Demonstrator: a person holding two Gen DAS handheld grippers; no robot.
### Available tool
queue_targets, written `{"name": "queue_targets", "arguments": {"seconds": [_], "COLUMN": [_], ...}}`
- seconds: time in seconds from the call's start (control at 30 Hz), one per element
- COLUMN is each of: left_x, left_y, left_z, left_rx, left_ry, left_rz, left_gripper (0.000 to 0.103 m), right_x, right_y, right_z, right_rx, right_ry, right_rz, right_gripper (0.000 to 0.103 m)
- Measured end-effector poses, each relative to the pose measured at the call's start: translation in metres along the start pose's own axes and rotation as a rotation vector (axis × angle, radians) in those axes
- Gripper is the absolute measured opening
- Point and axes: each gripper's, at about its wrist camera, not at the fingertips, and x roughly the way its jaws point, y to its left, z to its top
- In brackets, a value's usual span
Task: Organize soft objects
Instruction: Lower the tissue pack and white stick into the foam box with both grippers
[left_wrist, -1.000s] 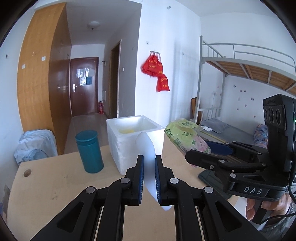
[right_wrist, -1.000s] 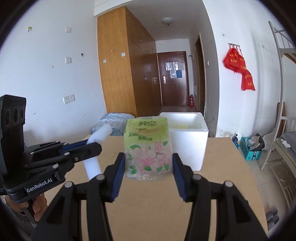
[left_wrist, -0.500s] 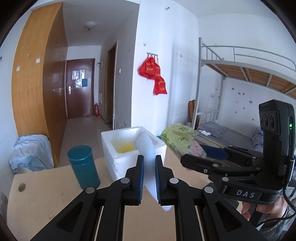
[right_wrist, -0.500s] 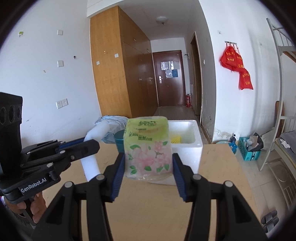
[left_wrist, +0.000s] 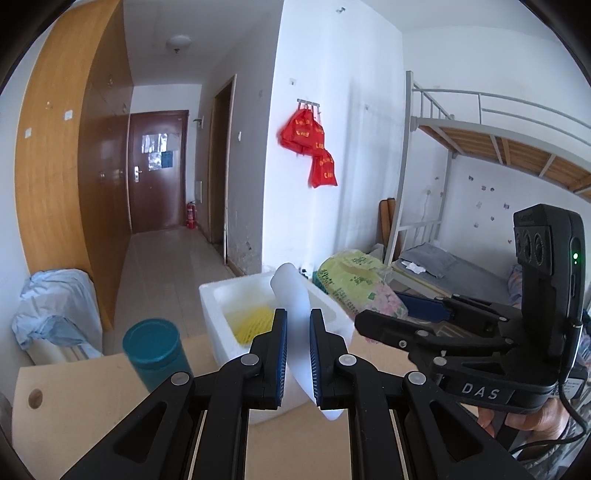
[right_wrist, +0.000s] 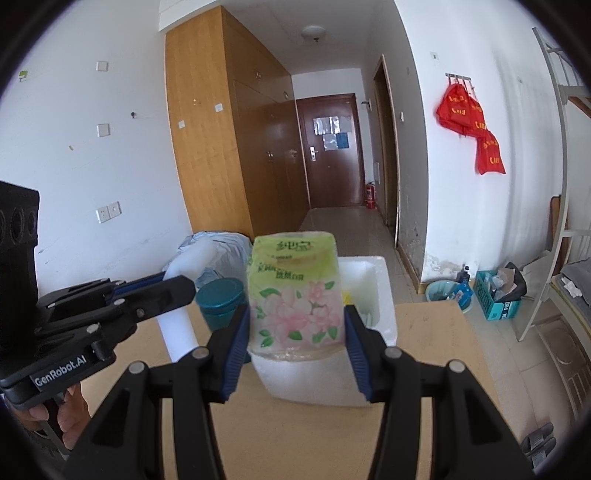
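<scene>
My left gripper (left_wrist: 297, 354) is shut on a white foam sheet (left_wrist: 295, 306) and holds it above the near edge of the white foam box (left_wrist: 221, 306). A yellow soft thing (left_wrist: 253, 323) lies inside the box. My right gripper (right_wrist: 295, 347) is shut on a green flowered tissue pack (right_wrist: 293, 291), held just before the box (right_wrist: 369, 280). The right gripper and pack (left_wrist: 354, 280) show to the right in the left wrist view. The left gripper (right_wrist: 173, 291) with the foam sheet (right_wrist: 177, 325) shows at left in the right wrist view.
A teal cylindrical can (left_wrist: 155, 350) stands on the wooden table (left_wrist: 81, 398) left of the box. The table has a round hole (left_wrist: 35, 398) at its left. A bunk bed (left_wrist: 461, 206) stands to the right, and a bundle of cloth (left_wrist: 55, 314) lies on the floor beyond the table.
Both grippers have risen and moved toward the foam box with their loads. The box interior and the yellow thing in it now show.
</scene>
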Motion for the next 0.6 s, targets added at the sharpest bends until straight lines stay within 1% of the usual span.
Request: {"name": "queue_targets", "arguments": {"seconds": [0.13, 0.23, 0.4, 0.6], "left_x": [0.015, 0.029, 0.054, 0.071], "left_y": [0.006, 0.013, 0.02, 0.031], "left_z": [0.009, 0.013, 0.01, 0.021], "left_rx": [0.0, -0.01, -0.016, -0.017], "left_ry": [0.0, -0.005, 0.016, 0.018], "left_rz": [-0.022, -0.031, -0.038, -0.029], "left_gripper": [0.012, 0.012, 0.012, 0.012], "right_x": [0.014, 0.021, 0.039, 0.057], "right_y": [-0.004, -0.008, -0.017, -0.022], "right_z": [0.012, 0.014, 0.017, 0.028], "right_rx": [-0.003, 0.002, 0.009, 0.005], "right_ry": [-0.002, -0.007, 0.014, 0.04], "right_rz": [-0.011, -0.015, -0.036, -0.049], "right_gripper": [0.055, 0.054, 0.055, 0.055]}}
